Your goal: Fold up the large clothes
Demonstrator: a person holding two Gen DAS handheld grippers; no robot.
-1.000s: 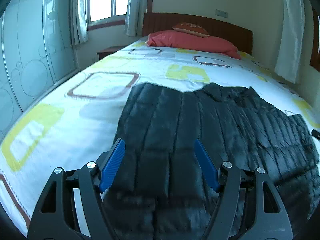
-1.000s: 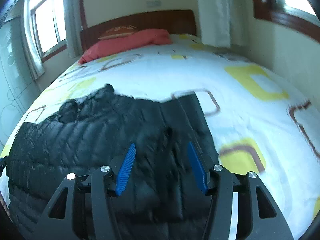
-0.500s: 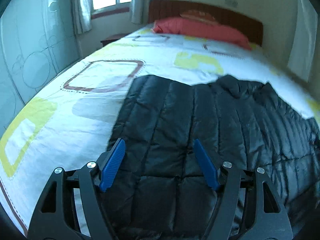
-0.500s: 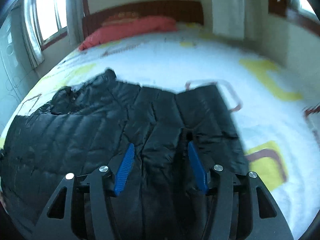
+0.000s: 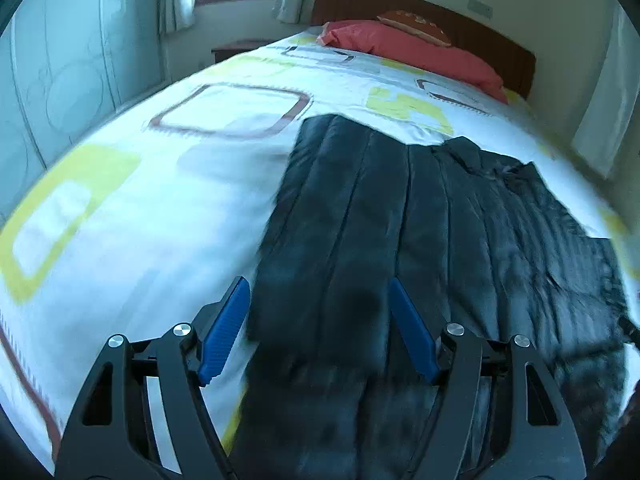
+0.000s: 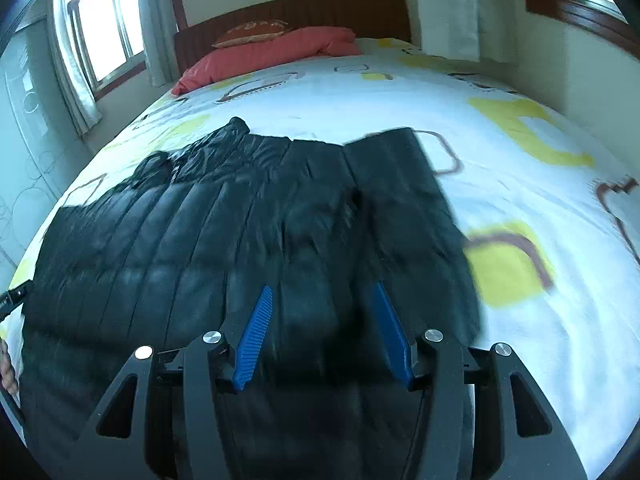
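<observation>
A black quilted puffer jacket (image 5: 400, 220) lies spread flat on the bed, collar toward the headboard; it also shows in the right wrist view (image 6: 240, 232). My left gripper (image 5: 318, 284) is open and empty, hovering over the jacket's left side near its left edge. My right gripper (image 6: 322, 290) is open and empty, hovering over the jacket's right side. Whether either touches the fabric I cannot tell. The jacket's near hem is hidden below both grippers.
The bed sheet (image 5: 140, 208) is white with yellow and brown squares. A red pillow (image 5: 416, 54) and a patterned cushion (image 6: 252, 32) lie at the wooden headboard (image 6: 288, 10). A glass wardrobe (image 5: 60, 72) stands left, curtains (image 6: 444, 4) and a wall right.
Both grippers have shifted over the jacket, the left view swinging right then toward its left edge, the right view moving lower and closer. Both stayed open. The jacket has not visibly moved.
</observation>
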